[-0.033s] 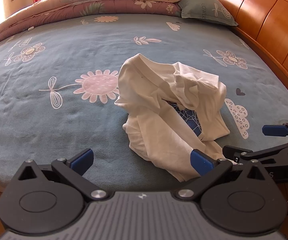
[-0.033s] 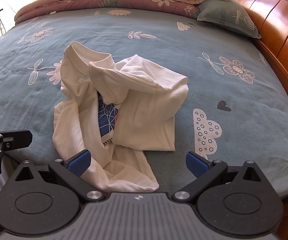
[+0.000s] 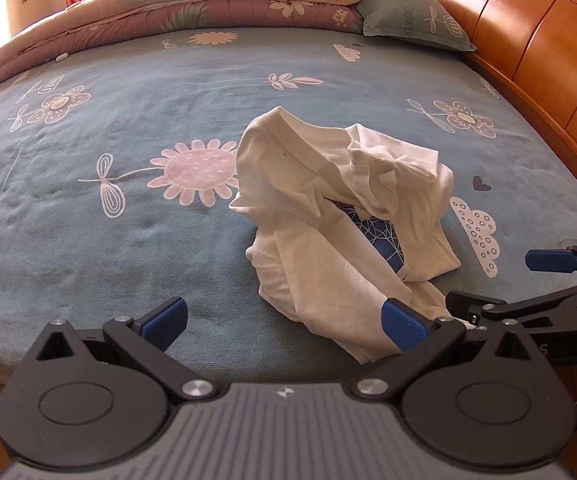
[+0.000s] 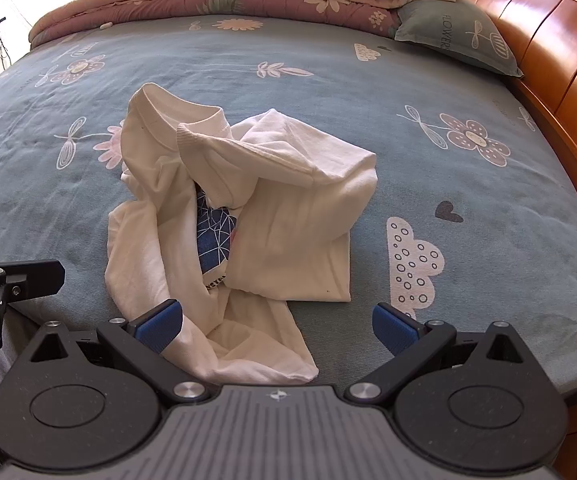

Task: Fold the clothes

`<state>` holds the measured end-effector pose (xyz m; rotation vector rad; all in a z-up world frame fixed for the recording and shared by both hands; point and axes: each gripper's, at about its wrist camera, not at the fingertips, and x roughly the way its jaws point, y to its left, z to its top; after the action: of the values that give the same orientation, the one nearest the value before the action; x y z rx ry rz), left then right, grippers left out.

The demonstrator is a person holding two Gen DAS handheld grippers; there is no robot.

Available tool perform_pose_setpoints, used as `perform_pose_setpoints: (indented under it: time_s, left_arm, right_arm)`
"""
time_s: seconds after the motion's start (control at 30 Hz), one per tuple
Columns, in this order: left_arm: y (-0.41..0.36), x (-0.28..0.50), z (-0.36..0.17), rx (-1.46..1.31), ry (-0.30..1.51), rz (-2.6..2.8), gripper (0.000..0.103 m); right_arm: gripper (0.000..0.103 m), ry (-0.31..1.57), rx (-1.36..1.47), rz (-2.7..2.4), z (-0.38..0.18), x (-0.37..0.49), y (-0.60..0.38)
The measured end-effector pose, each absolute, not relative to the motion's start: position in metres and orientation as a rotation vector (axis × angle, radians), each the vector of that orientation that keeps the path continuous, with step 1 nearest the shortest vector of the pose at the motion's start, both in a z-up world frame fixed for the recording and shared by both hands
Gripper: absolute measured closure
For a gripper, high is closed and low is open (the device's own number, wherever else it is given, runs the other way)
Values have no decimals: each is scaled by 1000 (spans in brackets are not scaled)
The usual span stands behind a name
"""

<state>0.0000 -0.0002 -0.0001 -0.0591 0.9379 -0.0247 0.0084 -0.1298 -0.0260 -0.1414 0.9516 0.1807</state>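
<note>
Left gripper [image 3: 284,322], right gripper [image 4: 276,326]: fingers spread wide.

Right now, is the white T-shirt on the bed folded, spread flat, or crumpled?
Crumpled: the white T-shirt lies bunched in uneven layers, collar raised, blue print half hidden.

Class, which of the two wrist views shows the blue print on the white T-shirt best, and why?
The right wrist view: the blue print on the crumpled white T-shirt shows more fully, with lettering below it. The left wrist view shows only a narrower patch between folds.
</note>
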Motion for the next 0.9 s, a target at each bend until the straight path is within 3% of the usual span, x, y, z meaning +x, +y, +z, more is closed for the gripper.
perform_pose_setpoints:
  time_s: [0.9]
  left_arm:
    - [7, 4, -2, -85, 944, -31, 1]
  right_arm:
    - [0, 951, -161, 180, -23, 9, -123]
